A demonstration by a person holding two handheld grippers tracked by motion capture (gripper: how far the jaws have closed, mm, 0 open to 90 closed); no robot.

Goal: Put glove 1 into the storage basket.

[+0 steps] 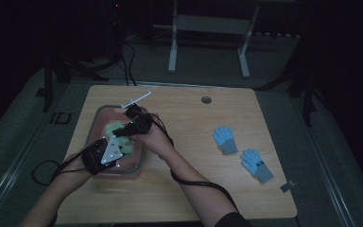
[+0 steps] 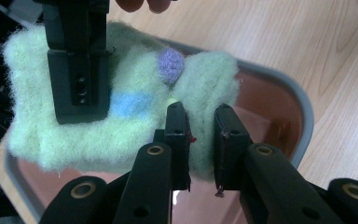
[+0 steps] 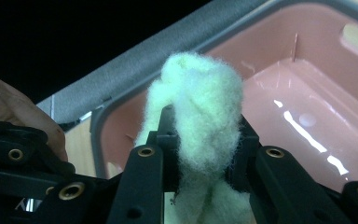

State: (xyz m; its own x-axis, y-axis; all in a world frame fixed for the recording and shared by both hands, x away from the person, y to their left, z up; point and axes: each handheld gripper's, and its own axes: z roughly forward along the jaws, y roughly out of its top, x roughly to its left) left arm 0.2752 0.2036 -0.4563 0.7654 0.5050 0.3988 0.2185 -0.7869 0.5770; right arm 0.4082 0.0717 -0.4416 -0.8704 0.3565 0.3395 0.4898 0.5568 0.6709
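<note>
A pale green woolly glove [image 2: 135, 135] with a blue stripe and a purple dot hangs over a pink bin with a grey rim [image 2: 303, 112]. My left gripper [image 2: 200, 112] is shut on one of its fingers. My right gripper [image 2: 77, 93] grips the same glove farther along. In the right gripper view, my right gripper [image 3: 203, 126] is shut on a bunched fold of the green glove [image 3: 200, 93] above the pink bin [image 3: 307, 102]. From above, the left gripper [image 1: 122, 143] and right gripper [image 1: 130, 127] meet over the bin [image 1: 132, 169] at the table's left.
Two blue gloves [image 1: 224, 138] [image 1: 256, 164] lie on the right half of the wooden table. A thin white stick [image 1: 137, 99] rests behind the bin. A small round hole [image 1: 206, 100] marks the far middle. A small grey piece [image 1: 287, 186] lies near the front right corner.
</note>
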